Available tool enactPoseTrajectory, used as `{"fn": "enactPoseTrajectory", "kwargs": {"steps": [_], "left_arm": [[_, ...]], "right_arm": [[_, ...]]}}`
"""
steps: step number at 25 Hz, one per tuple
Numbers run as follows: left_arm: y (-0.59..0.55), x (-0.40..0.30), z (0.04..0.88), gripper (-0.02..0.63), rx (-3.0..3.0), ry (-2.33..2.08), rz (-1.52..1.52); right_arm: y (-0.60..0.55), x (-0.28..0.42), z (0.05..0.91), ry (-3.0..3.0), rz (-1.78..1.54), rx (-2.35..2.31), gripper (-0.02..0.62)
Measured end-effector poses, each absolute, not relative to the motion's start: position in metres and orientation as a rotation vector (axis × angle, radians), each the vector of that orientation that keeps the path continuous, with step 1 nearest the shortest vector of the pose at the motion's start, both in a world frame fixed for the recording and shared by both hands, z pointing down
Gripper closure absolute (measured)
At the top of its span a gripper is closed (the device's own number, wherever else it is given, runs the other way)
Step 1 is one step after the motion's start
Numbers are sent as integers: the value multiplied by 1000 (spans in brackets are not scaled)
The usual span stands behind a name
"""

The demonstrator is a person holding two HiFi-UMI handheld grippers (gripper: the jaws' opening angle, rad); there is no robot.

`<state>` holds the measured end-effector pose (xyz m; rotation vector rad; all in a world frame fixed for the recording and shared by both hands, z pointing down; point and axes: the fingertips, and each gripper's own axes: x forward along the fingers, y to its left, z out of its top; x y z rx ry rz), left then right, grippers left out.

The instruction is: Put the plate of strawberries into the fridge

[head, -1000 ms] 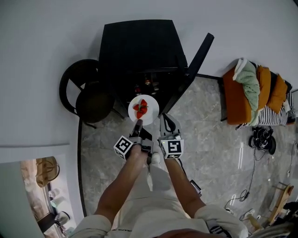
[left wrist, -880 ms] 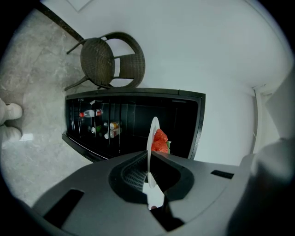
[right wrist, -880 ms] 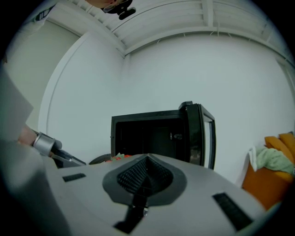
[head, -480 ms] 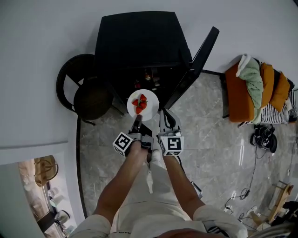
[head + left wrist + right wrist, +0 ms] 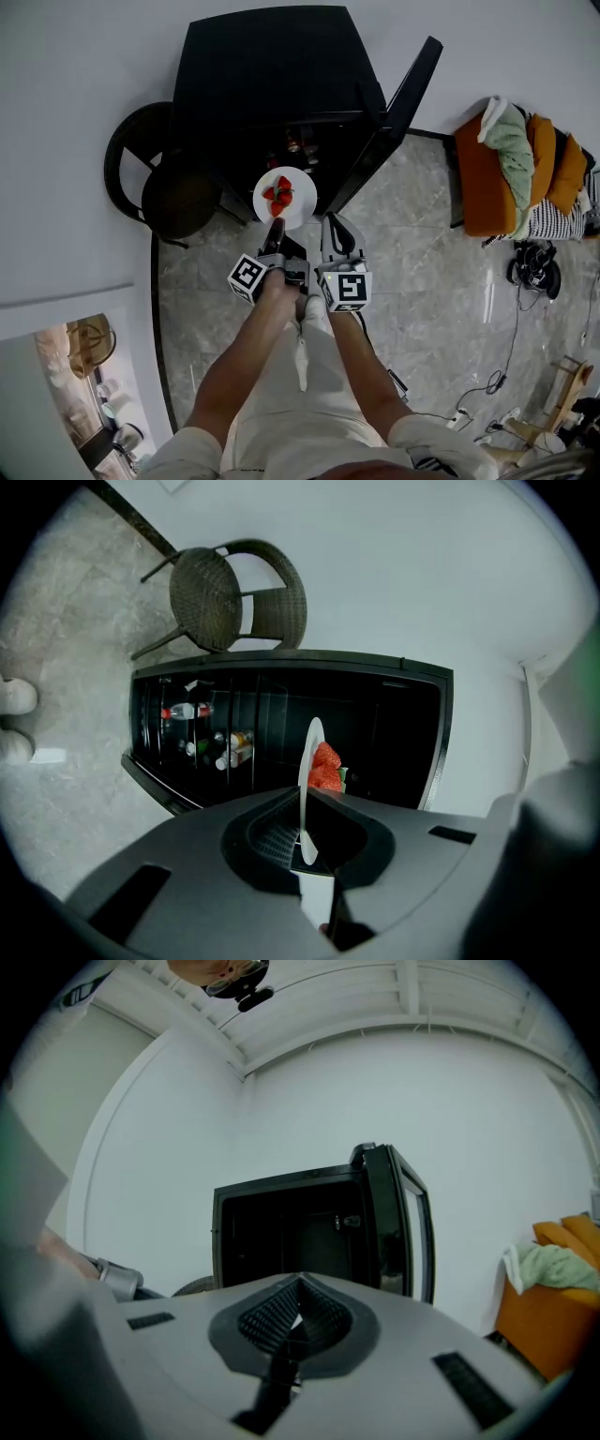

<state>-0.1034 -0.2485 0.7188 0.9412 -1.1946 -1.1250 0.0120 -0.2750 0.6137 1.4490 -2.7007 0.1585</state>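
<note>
A white plate (image 5: 292,208) with red strawberries (image 5: 279,199) hangs level in front of the open black fridge (image 5: 272,84). My left gripper (image 5: 275,229) is shut on the plate's near rim. In the left gripper view the plate (image 5: 307,771) shows edge-on between the jaws, with the strawberries (image 5: 325,767) to its right and the fridge's dark interior (image 5: 375,733) behind. My right gripper (image 5: 335,227) stays beside the left one, shut and holding nothing. Its own view looks at the fridge (image 5: 286,1227) and the open door (image 5: 405,1222).
The fridge door (image 5: 398,117) swings open to the right. Bottles (image 5: 202,747) lie on a fridge shelf. A dark wicker chair (image 5: 173,192) stands left of the fridge. An orange seat with cushions and cloths (image 5: 520,178) is at the right, with cables (image 5: 530,272) on the marble floor.
Both grippers and the plate have moved forward, closer to the fridge opening. The left gripper's hold on the plate is unchanged.
</note>
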Motion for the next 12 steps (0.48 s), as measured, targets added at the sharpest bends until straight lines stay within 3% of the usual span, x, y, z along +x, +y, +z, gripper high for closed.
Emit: {"fn": "enactPoseTrajectory", "kwargs": {"steps": [12], "left_arm": [[-273, -115, 744, 597, 903, -1255, -1151]], "right_arm": [[-272, 19, 619, -2694, 170, 1470, 583]]}}
